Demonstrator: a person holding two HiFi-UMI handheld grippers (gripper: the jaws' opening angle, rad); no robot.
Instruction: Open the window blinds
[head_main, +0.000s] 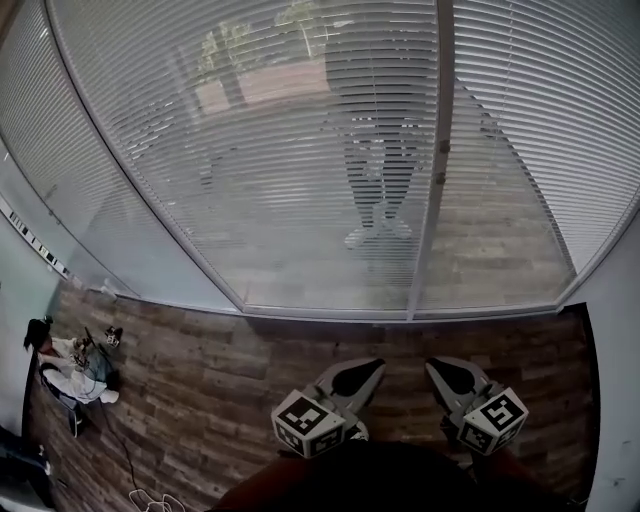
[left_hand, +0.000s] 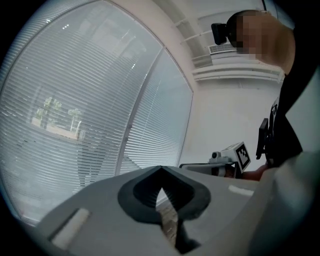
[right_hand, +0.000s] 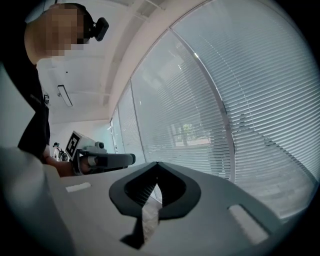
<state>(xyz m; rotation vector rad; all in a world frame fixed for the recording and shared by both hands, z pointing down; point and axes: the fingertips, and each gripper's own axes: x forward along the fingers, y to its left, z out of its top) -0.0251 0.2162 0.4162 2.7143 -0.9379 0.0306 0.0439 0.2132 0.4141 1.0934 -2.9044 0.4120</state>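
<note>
White slatted blinds (head_main: 300, 150) hang lowered over the wide windows ahead, and trees and pavement show dimly between the slats. A pale upright frame post (head_main: 437, 150) splits the panes. My left gripper (head_main: 378, 364) and right gripper (head_main: 432, 362) are low in the head view, side by side over the wood floor, short of the glass. Both are shut with nothing between the jaws. In the left gripper view the left gripper (left_hand: 160, 170) faces the blinds (left_hand: 75, 100), with the right gripper (left_hand: 220, 162) beside it. The right gripper (right_hand: 157, 164) sees the blinds (right_hand: 240, 100) and the left gripper (right_hand: 107, 160).
A bag with loose items (head_main: 75, 370) lies on the wood floor (head_main: 220, 380) at the far left, and a thin cable (head_main: 140, 480) trails from it. A white wall (head_main: 620, 330) closes the right side. The window sill line (head_main: 330, 312) runs along the base of the glass.
</note>
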